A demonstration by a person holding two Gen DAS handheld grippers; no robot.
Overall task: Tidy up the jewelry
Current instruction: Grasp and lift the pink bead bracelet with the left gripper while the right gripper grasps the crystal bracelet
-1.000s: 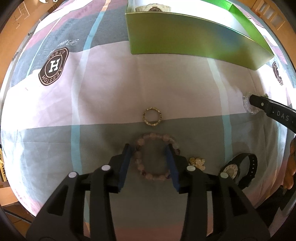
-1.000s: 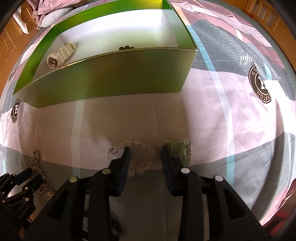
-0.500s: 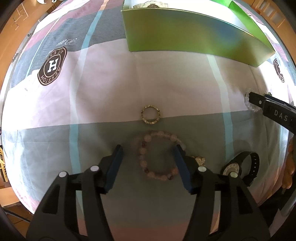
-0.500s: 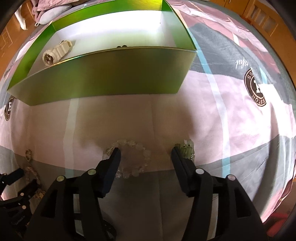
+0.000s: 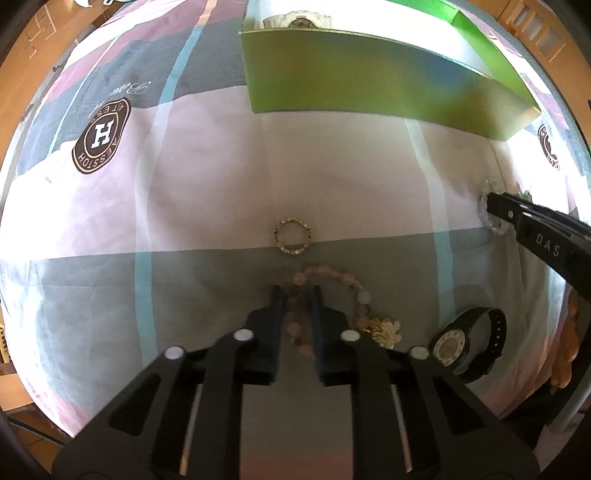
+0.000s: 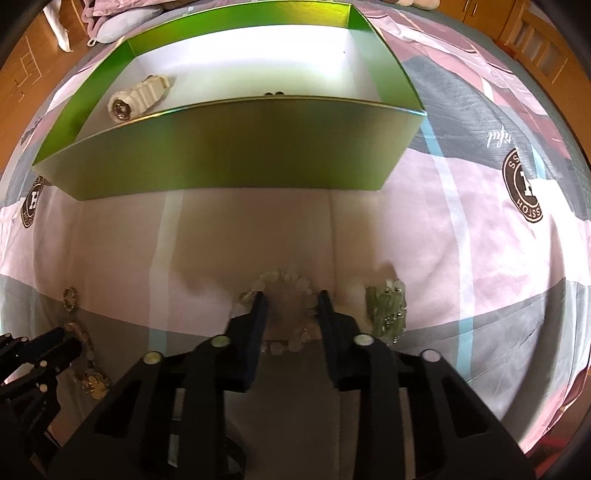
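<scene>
A pink beaded bracelet lies on the pink-and-grey plaid bedsheet, the left gripper with its jaws narrowed onto one side of the loop. The right gripper, jaws half open, straddles a clear beaded bracelet; contact is unclear. Nearby lie a gold ring-shaped bracelet, a gold flower charm and a black wristwatch. The open green cardboard box stands beyond.

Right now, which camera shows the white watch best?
The right wrist camera: the white watch lies in full view inside the green box. In the left wrist camera only its top peeks over the box wall.
</scene>
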